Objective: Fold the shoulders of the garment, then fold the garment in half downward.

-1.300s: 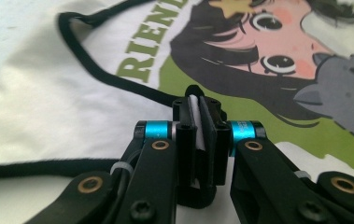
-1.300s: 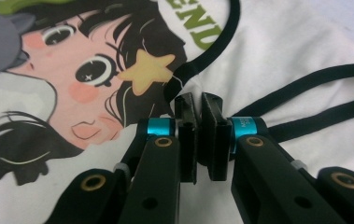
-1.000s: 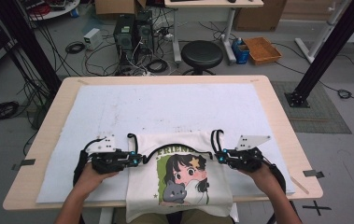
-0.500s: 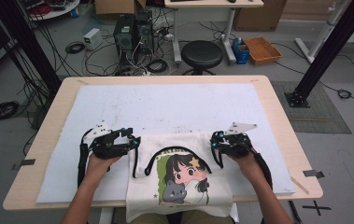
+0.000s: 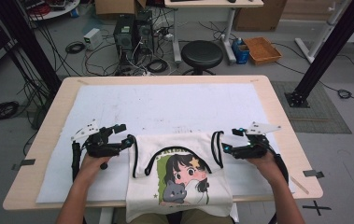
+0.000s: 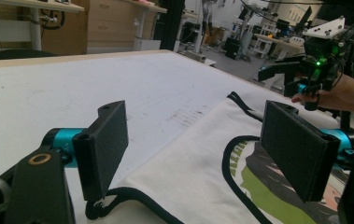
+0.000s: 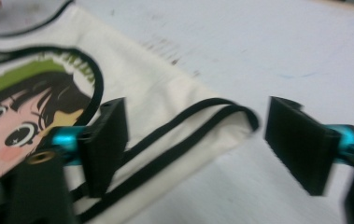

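Both tongs spread, nothing pinched. Left tongs (image 6: 193, 154) sit at the left shoulder of the tank top (image 5: 179, 172), black-trimmed strap edge (image 6: 132, 196) lying just under the left-hand jaw; right tongs (image 7: 195, 144) straddle the right strap loop (image 7: 221, 114), which lies flat between the jaws, not touching either as far as I can tell. In the high view the left tongs (image 5: 129, 140) and right tongs (image 5: 226, 148) flank the shirt's top corners. Shirt lies print-up on the white mat (image 5: 165, 107) covering the tabletop (image 5: 277, 112), hem hanging off the near edge toward the person. Progress, my read: shirt is spread fairly flat, no fold made yet, so the folding or repositioning is all left; next is likely a grip on both shoulders. Versus a second ago: both tongs have swung wider and turned, then come back in to the shoulders; shirt top edge looks slightly farther up the mat.
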`<action>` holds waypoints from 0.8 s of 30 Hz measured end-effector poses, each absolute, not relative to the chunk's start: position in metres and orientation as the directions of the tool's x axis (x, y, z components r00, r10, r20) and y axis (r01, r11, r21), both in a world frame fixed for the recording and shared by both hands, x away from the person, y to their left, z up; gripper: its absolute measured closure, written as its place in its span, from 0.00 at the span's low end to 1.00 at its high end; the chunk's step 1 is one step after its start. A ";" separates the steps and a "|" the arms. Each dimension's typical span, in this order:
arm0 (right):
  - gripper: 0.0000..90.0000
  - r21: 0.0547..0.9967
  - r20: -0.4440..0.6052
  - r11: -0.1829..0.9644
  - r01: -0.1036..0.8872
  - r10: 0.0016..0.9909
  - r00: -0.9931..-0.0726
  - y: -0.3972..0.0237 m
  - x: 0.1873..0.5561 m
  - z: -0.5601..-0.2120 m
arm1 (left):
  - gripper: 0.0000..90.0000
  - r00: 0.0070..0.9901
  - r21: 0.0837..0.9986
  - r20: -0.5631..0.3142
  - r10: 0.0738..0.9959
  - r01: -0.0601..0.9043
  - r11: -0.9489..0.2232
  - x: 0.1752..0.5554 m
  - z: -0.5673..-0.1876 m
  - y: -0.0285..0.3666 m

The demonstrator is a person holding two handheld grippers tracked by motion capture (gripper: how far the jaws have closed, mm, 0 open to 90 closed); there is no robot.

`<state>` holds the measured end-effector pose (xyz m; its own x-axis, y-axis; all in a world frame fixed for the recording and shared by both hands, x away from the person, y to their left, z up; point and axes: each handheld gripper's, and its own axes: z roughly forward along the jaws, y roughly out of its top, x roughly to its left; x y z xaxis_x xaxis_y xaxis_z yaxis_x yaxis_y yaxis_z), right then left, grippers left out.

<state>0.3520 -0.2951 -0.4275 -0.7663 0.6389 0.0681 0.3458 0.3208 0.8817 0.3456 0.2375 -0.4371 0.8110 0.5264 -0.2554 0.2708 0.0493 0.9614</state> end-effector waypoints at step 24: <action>0.21 0.909 0.106 0.172 0.379 0.784 -0.611 -0.322 0.353 -0.426 | 0.26 0.834 0.962 -0.229 0.502 0.273 -0.016 0.341 -0.436 0.240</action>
